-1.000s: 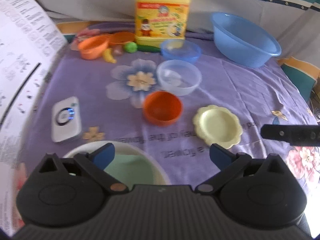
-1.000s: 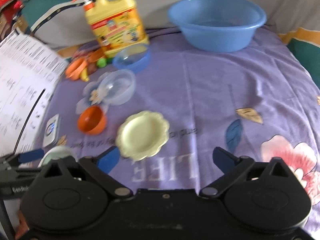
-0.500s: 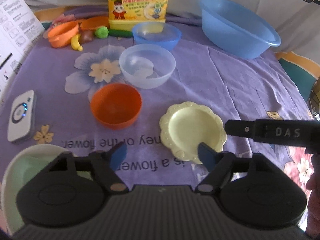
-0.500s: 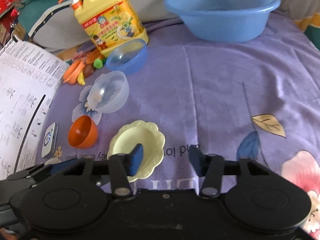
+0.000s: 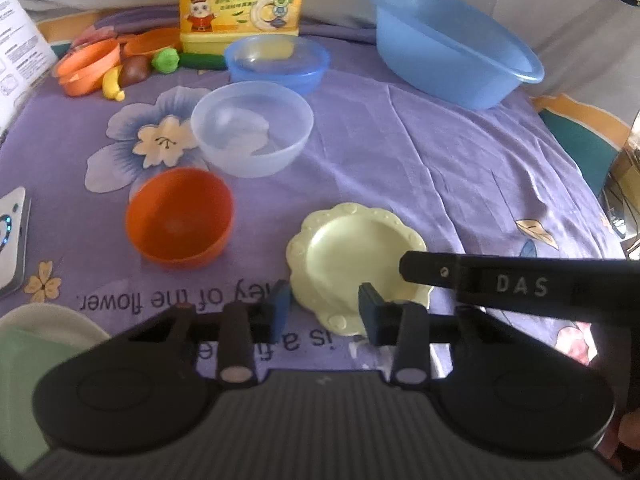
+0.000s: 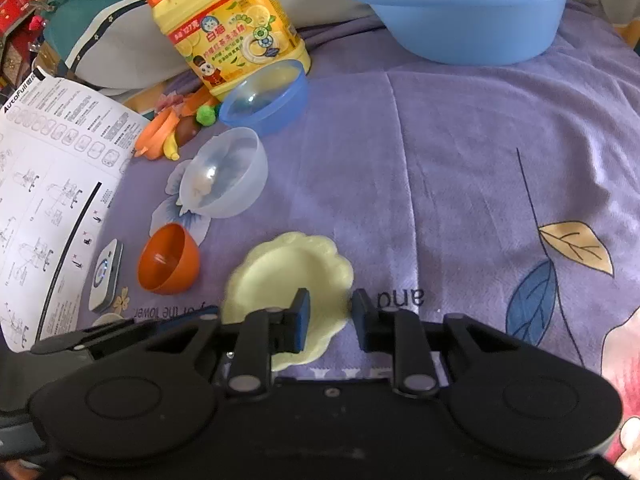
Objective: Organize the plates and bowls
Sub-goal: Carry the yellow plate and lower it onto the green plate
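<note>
A pale yellow scalloped plate (image 5: 352,256) lies on the purple cloth, also in the right wrist view (image 6: 288,276). My left gripper (image 5: 324,308) is half closed, its jaws straddling the plate's near left edge. My right gripper (image 6: 330,316) is half closed around the plate's near right rim, one finger over the plate, one outside. Neither is clamped. An orange bowl (image 5: 179,218), a clear bowl (image 5: 252,126) and a small blue bowl (image 5: 277,62) sit in a row behind. A pale green plate (image 5: 36,344) is at the near left.
A large blue basin (image 5: 452,60) stands at the back right. A yellow detergent jug (image 5: 240,0) is at the back. Toy fruit and orange dishes (image 5: 104,68) lie back left. A white device (image 5: 10,240) and a paper manual (image 6: 48,184) are at the left.
Both grippers have moved forward to the yellow plate and narrowed their jaws from wide open to half closed around its rim. The plate has not moved.
</note>
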`<act>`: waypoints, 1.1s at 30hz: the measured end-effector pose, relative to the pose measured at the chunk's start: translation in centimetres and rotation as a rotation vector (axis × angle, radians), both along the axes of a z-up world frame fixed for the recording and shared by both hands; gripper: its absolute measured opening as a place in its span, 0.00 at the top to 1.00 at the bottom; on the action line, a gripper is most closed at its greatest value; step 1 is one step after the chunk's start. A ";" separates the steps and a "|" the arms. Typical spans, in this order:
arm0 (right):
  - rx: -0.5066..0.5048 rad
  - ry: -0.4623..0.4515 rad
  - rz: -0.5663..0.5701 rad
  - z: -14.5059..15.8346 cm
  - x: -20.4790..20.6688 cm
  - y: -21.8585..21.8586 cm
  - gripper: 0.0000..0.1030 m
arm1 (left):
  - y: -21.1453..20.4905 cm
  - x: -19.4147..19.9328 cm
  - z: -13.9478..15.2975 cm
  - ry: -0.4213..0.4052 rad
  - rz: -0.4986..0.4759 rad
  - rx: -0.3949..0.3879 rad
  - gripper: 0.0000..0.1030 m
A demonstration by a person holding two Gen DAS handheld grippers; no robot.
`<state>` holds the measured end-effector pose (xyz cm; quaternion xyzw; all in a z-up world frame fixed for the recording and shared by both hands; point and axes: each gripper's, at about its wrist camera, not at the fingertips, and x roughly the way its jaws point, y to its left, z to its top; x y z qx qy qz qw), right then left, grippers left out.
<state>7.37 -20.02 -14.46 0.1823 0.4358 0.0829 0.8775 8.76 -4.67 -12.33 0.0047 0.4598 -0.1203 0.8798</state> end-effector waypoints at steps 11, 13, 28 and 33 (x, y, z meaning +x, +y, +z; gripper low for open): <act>-0.050 -0.057 0.010 -0.4 0.6 0.4 0.80 | 0.2 0.3 -0.2 -0.009 -0.012 0.012 0.67; -0.073 -0.066 0.020 -0.4 0.7 0.7 0.79 | 0.0 0.4 -0.3 -0.011 -0.012 0.014 0.66; -0.082 -0.026 -0.027 0.9 -0.9 0.7 0.78 | -0.4 -0.8 0.7 -0.021 -0.016 0.053 0.78; -0.082 -0.030 -0.035 2.0 -2.1 0.6 0.78 | -0.4 -1.8 1.7 -0.027 -0.028 0.046 0.78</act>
